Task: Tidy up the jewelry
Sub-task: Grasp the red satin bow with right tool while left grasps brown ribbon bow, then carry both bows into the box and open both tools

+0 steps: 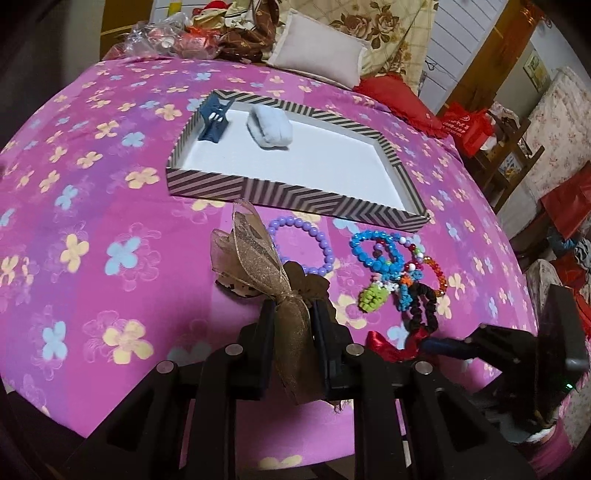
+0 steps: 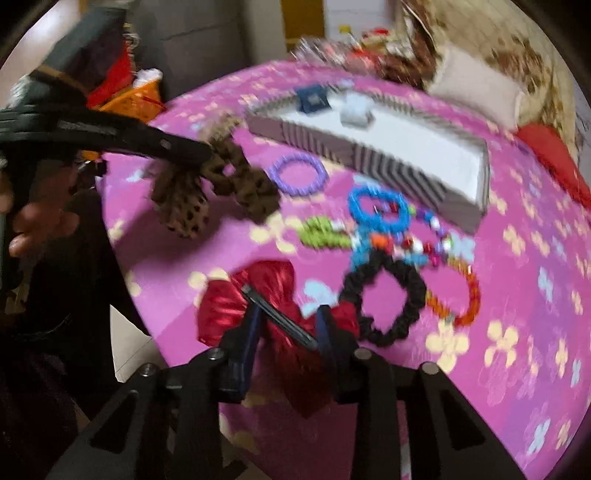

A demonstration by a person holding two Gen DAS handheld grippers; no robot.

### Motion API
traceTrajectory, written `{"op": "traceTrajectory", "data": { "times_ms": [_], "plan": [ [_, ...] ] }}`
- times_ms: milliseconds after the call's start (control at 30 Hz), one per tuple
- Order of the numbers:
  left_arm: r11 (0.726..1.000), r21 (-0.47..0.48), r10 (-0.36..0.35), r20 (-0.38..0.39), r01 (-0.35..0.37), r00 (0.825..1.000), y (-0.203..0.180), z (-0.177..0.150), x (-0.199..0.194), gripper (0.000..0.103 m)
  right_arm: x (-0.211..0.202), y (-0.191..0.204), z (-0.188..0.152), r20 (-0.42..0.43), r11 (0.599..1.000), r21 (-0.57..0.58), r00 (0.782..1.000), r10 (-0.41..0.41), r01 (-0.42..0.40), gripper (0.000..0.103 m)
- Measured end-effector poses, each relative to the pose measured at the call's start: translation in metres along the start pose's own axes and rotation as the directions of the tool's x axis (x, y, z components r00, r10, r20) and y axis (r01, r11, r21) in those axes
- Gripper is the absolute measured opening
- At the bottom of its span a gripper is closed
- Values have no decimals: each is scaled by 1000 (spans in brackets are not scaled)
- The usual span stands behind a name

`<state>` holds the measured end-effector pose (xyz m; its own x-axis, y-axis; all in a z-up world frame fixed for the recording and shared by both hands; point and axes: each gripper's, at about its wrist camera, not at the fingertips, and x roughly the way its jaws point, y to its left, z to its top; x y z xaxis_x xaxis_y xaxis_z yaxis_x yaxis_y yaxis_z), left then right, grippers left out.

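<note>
My left gripper (image 1: 292,314) is shut on a brown leopard-print hair bow with a gauze ribbon (image 1: 258,254) and holds it just above the pink flowered bedspread; the bow also shows in the right wrist view (image 2: 229,177). My right gripper (image 2: 288,317) is shut on a shiny red hair bow with a black clip (image 2: 258,295). A striped tray (image 1: 207,184) holds a dark blue clip (image 1: 214,118) and a pale blue scrunchie (image 1: 269,125). A purple bead bracelet (image 1: 325,243), blue bead bracelets (image 1: 376,251) and a black scrunchie (image 2: 384,295) lie in front of the tray.
A beige pillow (image 1: 317,51), a red cushion (image 1: 399,99) and cluttered bags (image 1: 192,33) lie at the far end of the bed. Shelves and red bags (image 1: 480,125) stand at the right. The bed's edge runs along the left in the right wrist view.
</note>
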<state>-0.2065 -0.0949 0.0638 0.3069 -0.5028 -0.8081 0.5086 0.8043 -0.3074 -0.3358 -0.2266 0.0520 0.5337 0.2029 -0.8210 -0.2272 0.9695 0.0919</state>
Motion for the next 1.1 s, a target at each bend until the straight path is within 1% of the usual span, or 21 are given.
{"op": "traceTrajectory", "data": {
  "times_ms": [33,67,133,200,233,267,300,333,467,600,667,800,900,1000,1100],
  "plan": [
    [1000,-5,2,-3,-2,1000,1,0,1,17,-1,5,2,-6,1000,-30,1000,9,-9,56],
    [1000,-10,3,-6,-3,1000,3,0,1,17,0,8,3,-12,999,-53,1000,9,-10,58],
    [1000,-17,4,-7,-4,1000,5,0,1,17,4,19,3,-32,992,-129,999,-13,9,58],
    [1000,-17,1,-3,-2,1000,5,-1,0,17,12,24,3,-58,987,-157,998,-31,21,58],
    [1000,-15,0,-1,0,1000,5,-1,-2,17,16,24,2,-72,987,-159,997,-32,20,53],
    [1000,-11,0,3,0,1000,4,-1,-3,17,20,23,0,-85,988,-153,996,-31,17,43],
    [1000,-8,1,7,0,1000,4,0,-5,17,21,22,0,-84,989,-147,996,-34,21,38],
    [1000,-6,1,9,-1,1000,5,1,-6,17,21,20,-1,-77,990,-136,996,-37,26,28],
    [1000,-12,-10,15,10,1000,7,7,-9,17,16,3,3,-47,1000,-10,999,21,-22,19],
    [1000,-11,-17,31,17,999,8,15,-17,17,8,-4,13,19,991,85,994,107,-108,18],
    [1000,-7,-6,54,7,999,8,22,-23,17,3,-8,25,57,985,118,991,121,-127,18],
    [1000,-25,8,103,-5,995,16,40,-31,17,-1,-20,52,129,972,181,984,127,-149,18],
    [998,-58,12,128,-4,992,25,58,-32,17,1,-27,79,168,969,203,980,104,-138,18],
    [998,-64,18,141,-9,990,31,80,-27,17,6,-38,104,196,958,247,976,94,-142,18],
    [998,-68,25,151,-15,988,34,100,-17,17,12,-50,131,217,949,287,974,66,-128,18]
  ]
}}
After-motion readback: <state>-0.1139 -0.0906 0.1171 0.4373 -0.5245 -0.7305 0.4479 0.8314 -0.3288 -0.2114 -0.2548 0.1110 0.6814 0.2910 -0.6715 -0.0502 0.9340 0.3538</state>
